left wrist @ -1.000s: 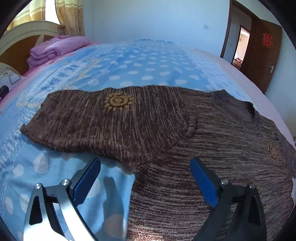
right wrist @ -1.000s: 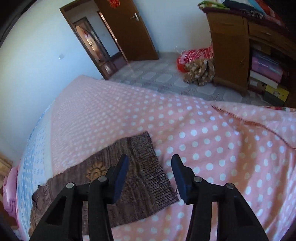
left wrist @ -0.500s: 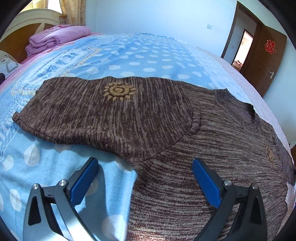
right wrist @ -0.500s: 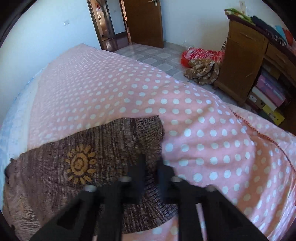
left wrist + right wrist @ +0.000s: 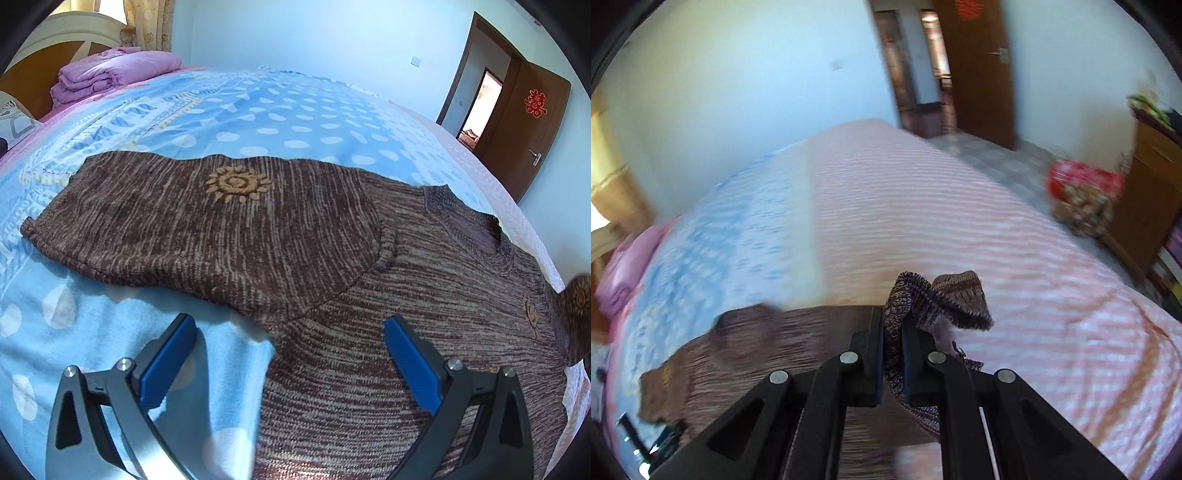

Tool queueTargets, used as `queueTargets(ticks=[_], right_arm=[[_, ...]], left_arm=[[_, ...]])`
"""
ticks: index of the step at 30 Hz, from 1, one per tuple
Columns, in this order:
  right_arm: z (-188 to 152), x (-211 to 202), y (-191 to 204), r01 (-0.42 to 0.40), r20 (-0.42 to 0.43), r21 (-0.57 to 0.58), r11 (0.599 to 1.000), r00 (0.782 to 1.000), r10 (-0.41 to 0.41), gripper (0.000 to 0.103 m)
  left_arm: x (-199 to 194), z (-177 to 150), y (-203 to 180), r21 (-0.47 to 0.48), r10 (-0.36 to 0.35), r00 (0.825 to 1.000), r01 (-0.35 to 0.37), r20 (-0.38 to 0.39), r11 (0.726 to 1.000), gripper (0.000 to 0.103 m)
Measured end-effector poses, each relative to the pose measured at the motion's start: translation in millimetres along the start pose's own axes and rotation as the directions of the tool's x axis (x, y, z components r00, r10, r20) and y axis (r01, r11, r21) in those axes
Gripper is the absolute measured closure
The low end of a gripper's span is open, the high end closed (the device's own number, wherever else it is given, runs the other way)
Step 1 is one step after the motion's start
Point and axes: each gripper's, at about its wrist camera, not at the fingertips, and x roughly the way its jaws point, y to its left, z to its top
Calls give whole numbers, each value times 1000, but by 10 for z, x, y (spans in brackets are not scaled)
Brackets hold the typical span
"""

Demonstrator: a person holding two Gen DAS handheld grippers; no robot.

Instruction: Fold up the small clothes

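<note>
A small brown knitted sweater point(image 5: 369, 302) with yellow sun marks lies flat on the bed, one sleeve point(image 5: 177, 221) stretched out to the left. My left gripper point(image 5: 291, 354) is open and hovers over the sweater's lower left edge, near the armpit. My right gripper point(image 5: 893, 336) is shut on the cuff of the other sleeve point(image 5: 945, 299) and holds it lifted above the bed. That lifted sleeve shows at the right edge of the left wrist view point(image 5: 576, 317). The right wrist view is motion-blurred.
The bed cover is blue with white dots point(image 5: 280, 122) on one side and pink with white dots point(image 5: 997, 229) on the other. Folded purple bedding point(image 5: 110, 74) lies by the headboard. A brown door point(image 5: 524, 122), a wooden cabinet point(image 5: 1145, 192) and floor clutter point(image 5: 1082, 192) stand beyond the bed.
My right gripper closed on the sleeve cuff, lifted it off the bed and is swinging it left. My left gripper stays open and has shifted only slightly.
</note>
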Motion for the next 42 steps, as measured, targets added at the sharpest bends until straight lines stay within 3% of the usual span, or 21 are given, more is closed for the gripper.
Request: queueTargets(ticks=[4,7,13,15,17,18,20,22,24,27,32,35,38,40,42], right_arm=[[-187,202,965,-156,-45,-93,983,987,152,96],[-491,475,1560,-212,-90,-140,967,975,201,96],[-1168,1150,2150,-214,-186,-214,953,967,176,94],[-1330,1253,2159,-221,-205,-236,946,963,174,78],[-1357,1210,2036,-277,-255,-218,936,942,219,68],[-1335,1130,1971,-317,-251,-194,928,931,265,68],[-1218,969,1833,-344,-204,-168,924,929,309,68],[-1047,744,1524,-344,-94,-115,932,938,334,68],[-922,628,1184,-268,-18,-59,962,963,268,68],[-847,654,857,-135,-38,-95,986,991,132,68],[-1041,743,402,-72,-138,-103,992,989,58,68],[-1192,768,23,43,-166,-87,995,984,-57,68],[-1157,707,-218,44,-152,1,999,987,-44,70],[-1013,589,-210,107,-97,-12,994,989,-107,70],[-819,482,-220,84,-29,16,996,996,-84,67]], left_arm=[[-1,5,16,-7,-13,1000,13,7,1000,0],[-9,-1,22,-13,-22,1000,23,12,1000,0],[-14,10,34,-26,-43,999,44,23,999,0],[-15,14,40,-31,-51,998,52,27,998,0],[-13,14,40,-33,-54,998,55,28,998,0],[-11,16,40,-33,-55,998,56,28,998,0],[-12,12,41,-32,-54,998,55,28,998,0],[-10,15,41,-33,-55,998,56,28,998,0],[-10,14,38,-32,-54,998,55,28,998,0],[-11,11,39,-32,-52,998,53,28,998,0],[-8,8,35,-29,-48,999,48,26,998,0],[-7,8,33,-28,-46,999,47,25,999,0],[-5,6,30,-24,-40,999,41,23,999,0],[-3,5,30,-23,-38,999,38,22,999,0],[-3,1,33,-22,-36,999,36,22,999,0]])
